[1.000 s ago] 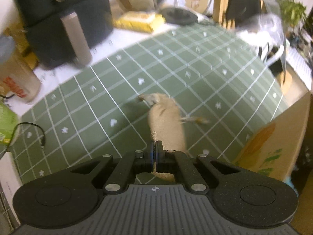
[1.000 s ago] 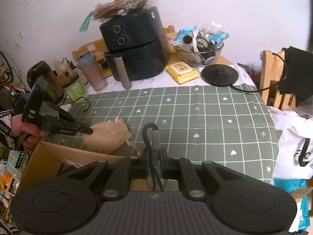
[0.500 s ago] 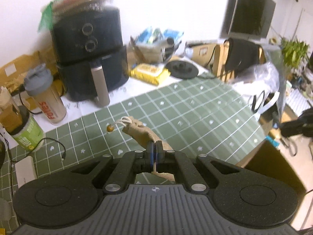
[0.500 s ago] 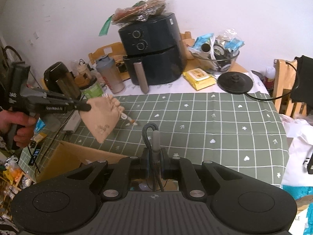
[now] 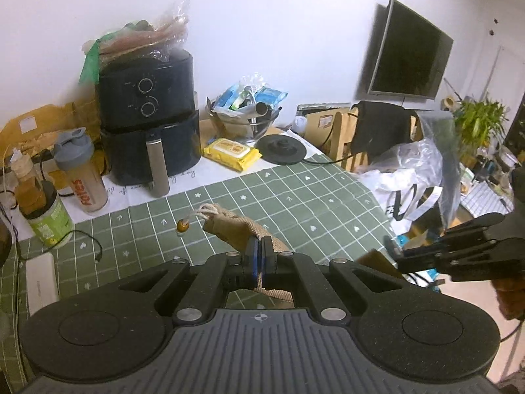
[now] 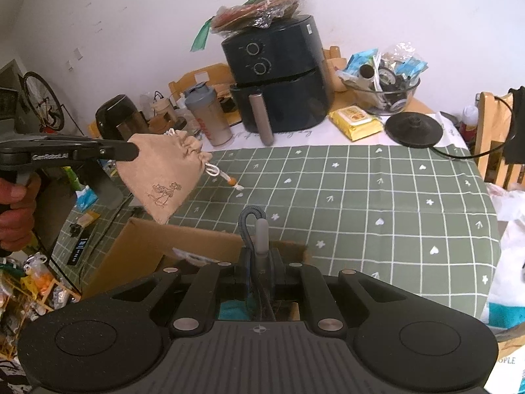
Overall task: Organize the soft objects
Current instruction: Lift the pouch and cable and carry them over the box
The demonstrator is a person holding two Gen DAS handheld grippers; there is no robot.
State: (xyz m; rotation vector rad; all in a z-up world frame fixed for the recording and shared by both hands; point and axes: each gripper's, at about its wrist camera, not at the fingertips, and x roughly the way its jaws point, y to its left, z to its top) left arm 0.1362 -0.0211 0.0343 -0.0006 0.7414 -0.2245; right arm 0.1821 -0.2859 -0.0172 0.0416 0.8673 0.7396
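Your left gripper (image 5: 261, 256) is pinching the tan drawstring pouch (image 6: 163, 177) by its edge, holding it in the air above the green checked tablecloth (image 6: 377, 197), just beyond the open cardboard box (image 6: 157, 246). Your right gripper (image 6: 261, 262) is clamping a looped grey cable (image 6: 251, 226) over the box. The black air fryer (image 5: 147, 111) is sitting at the back.
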